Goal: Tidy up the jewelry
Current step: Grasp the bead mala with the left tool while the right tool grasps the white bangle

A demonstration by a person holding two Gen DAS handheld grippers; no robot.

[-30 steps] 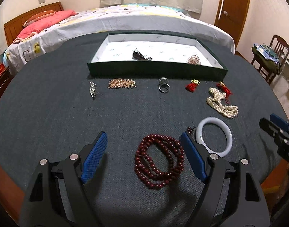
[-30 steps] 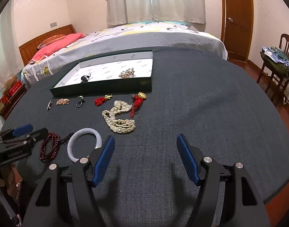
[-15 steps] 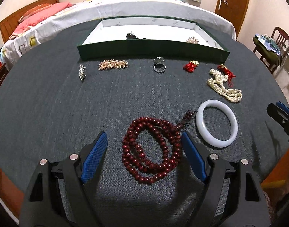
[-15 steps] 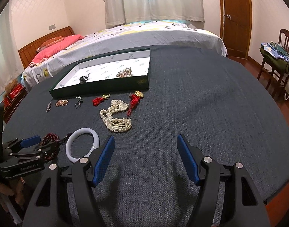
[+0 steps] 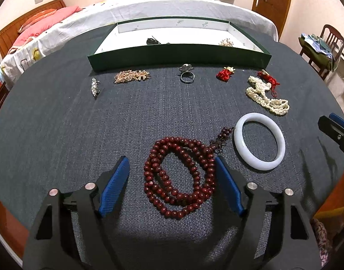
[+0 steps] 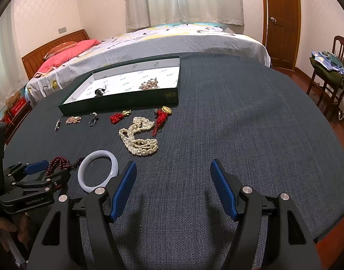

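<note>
In the right wrist view the red bead necklace point(image 6: 59, 164) at lower left is half hidden behind the left gripper point(image 6: 40, 172). The tray's point(image 5: 178, 55) front wall hides part of a dark trinket point(image 5: 152, 41).

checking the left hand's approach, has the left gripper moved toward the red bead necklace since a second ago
Yes. The left gripper has closed in on the red bead necklace, which now lies between its closing jaws, untouched.
</note>
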